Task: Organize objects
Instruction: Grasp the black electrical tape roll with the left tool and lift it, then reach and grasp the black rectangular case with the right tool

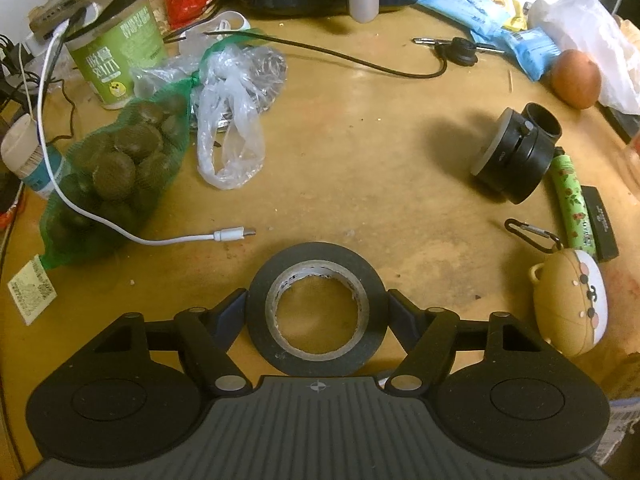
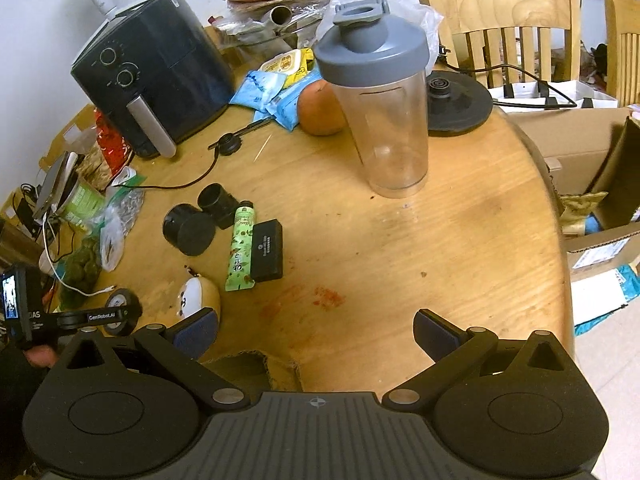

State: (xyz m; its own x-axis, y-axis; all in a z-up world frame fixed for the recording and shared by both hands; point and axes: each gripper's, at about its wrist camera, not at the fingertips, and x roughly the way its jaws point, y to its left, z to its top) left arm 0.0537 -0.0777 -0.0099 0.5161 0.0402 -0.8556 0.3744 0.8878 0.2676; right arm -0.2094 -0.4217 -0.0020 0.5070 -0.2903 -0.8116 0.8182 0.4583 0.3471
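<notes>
Dark things on a yellow-brown wooden surface (image 1: 340, 152)

Tape roll (image 1: 316, 276) black with a whitish core — mesh bag (image 1: 116, 172) green; slim tube (image 1: 570, 196) bright green with small brown figures; shaker bottle (image 2: 384, 96) clear, grey-lidded; round fruit (image 2: 320, 110) orange.

Left tongs (image 1: 316, 306) half-spread; right tongs (image 2: 316, 332) wide apart.

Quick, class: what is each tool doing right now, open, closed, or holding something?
Left tool: closed on the roll of black tape, which lies flat on the table.
Right tool: open, holding nothing, only bare table between its pads.
</notes>
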